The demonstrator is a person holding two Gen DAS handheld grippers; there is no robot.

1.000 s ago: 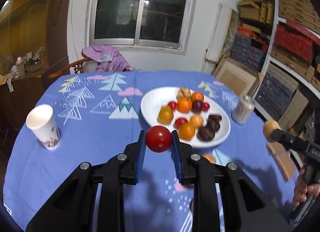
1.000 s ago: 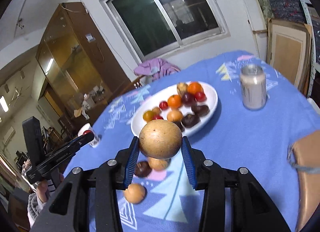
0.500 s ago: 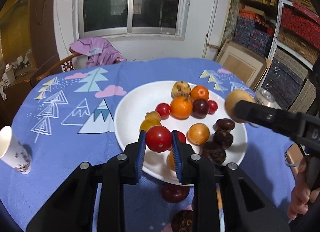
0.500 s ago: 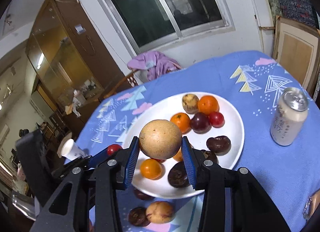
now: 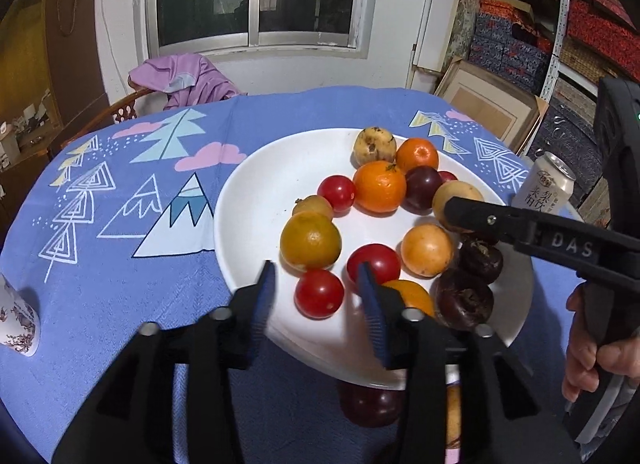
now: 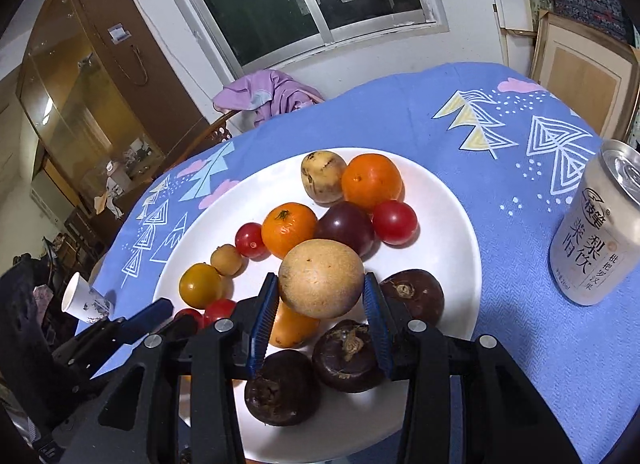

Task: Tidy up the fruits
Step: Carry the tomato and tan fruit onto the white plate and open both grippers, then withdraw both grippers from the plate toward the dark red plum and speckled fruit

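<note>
Over the white plate, left tongs are just parting, pads clear of the smooth, squashable tomato; right tongs are clamping the firm tan fruit by its sides.

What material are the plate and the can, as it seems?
Plate: probably glazed ceramic; white, smooth, with soft glossy reflections, though melamine could look alike. Can: metal, likely aluminium; shiny silver rim and pull-tab top, with a matte printed label.

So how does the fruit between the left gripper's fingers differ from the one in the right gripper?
The red tomato is small, glossy and red; the tan round fruit is larger, matte and tan-brown. The tomato lies on the white plate with the left gripper open, its jaws having just been opening; the tan fruit is clamped in the right gripper. Both are round and over the plate.
</note>
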